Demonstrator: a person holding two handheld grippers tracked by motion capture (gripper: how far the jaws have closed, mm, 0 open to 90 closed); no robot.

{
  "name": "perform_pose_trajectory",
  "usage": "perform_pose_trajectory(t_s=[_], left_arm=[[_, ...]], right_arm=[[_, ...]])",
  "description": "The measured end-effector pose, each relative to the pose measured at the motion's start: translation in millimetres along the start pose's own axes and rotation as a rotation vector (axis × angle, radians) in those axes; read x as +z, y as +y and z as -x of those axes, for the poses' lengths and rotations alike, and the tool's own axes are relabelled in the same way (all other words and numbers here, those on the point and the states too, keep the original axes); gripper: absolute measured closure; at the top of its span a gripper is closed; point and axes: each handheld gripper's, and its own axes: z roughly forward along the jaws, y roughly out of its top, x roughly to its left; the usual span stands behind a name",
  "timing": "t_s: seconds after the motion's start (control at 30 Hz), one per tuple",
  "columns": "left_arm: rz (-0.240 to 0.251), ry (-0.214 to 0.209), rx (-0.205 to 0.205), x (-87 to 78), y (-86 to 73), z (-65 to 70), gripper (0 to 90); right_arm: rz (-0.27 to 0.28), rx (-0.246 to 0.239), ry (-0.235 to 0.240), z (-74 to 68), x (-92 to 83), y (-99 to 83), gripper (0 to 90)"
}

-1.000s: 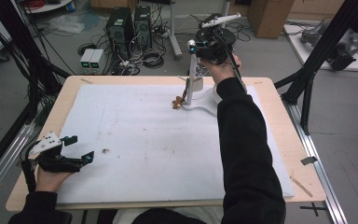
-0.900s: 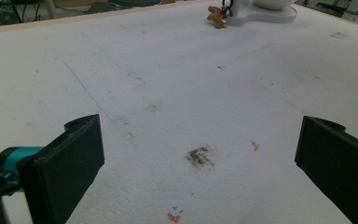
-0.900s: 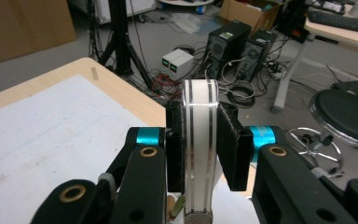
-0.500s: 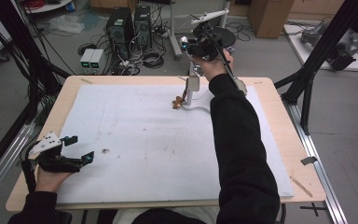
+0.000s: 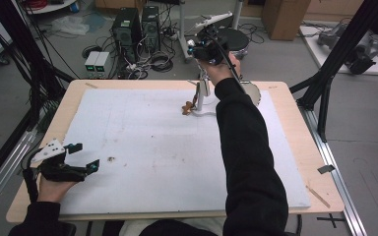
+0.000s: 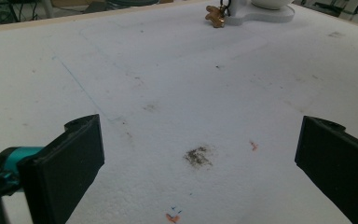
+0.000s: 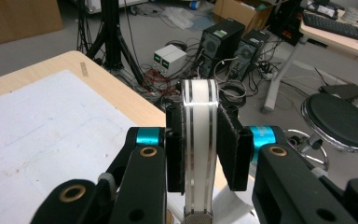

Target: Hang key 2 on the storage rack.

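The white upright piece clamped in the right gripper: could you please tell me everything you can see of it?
The white upright piece is a narrow, smooth, plastic-looking strip with two thin dark lines along its length and a rounded top. It stands vertical, pinched between the black pads of the right gripper. In the high view it rises near the table's far edge from a flat white base, beside a small brown charm.

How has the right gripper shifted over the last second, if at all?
Yes. The right gripper has drifted toward the table's far edge and risen, its body now over the floor beyond, jaws shut on the white upright piece.
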Motion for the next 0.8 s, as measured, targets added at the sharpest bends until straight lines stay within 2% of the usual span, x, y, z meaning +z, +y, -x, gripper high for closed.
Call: perform_pose_trajectory(t_s=[0.2, 0.3, 0.33, 0.37, 0.47, 0.5, 0.53, 0.57, 0.6, 0.63, 0.67, 0.7, 0.8], left_arm=[[0.001, -0.001, -0.004, 0.0, -0.1, -0.3, 1.7], [0.002, 0.000, 0.001, -0.8, 0.1, -0.4, 1.7], [0.002, 0.000, 0.002, -1.0, 0.1, -0.5, 1.7], [0.002, 0.001, 0.003, -1.1, 0.1, -0.5, 1.7], [0.000, 0.001, 0.003, -0.9, 0.1, -0.6, 1.7], [0.002, 0.001, 0.002, -0.8, 0.1, -0.3, 1.7], [0.002, 0.001, 0.002, -0.8, 0.1, -0.3, 1.7], [0.002, 0.002, 0.002, -0.9, 0.1, -0.5, 1.7], [0.002, 0.002, 0.002, -0.9, 0.1, -0.5, 1.7], [0.004, 0.004, -0.002, -0.8, 0.0, -0.5, 1.7], [0.005, 0.005, -0.003, -0.8, 0.1, -0.5, 1.7], [0.004, 0.004, 0.001, -1.0, 0.3, -0.4, 1.7], [0.002, 0.005, -0.001, -1.4, 0.4, 0.3, 1.7]], right_arm=[[-0.013, -0.006, 0.000, -1.3, 5.9, -0.9, 74.1], [-0.051, 0.030, 0.027, 2.6, 10.9, -4.2, 72.8], [-0.058, 0.041, 0.033, 2.7, 11.4, -4.8, 69.1], [-0.050, 0.041, 0.031, 2.6, 10.6, -6.0, 59.1], [-0.027, 0.071, 0.035, 3.9, 5.2, -8.7, 40.9], [-0.028, 0.087, 0.043, 5.3, 2.7, -10.4, 32.1], [-0.037, 0.105, 0.050, 6.4, 2.0, -11.9, 24.3], [-0.078, 0.140, 0.054, 8.4, 1.6, -14.4, 12.3], [-0.099, 0.143, 0.049, 8.9, 0.7, -15.6, 9.5], [-0.110, 0.129, 0.021, 8.2, -3.4, -17.9, 8.9], [-0.110, 0.129, 0.021, 8.2, -3.4, -17.9, 8.9], [-0.080, 0.109, -0.008, 7.4, -10.7, -23.7, 0.6], [-0.076, 0.116, 0.008, 9.0, -16.9, -29.7, 0.6]])
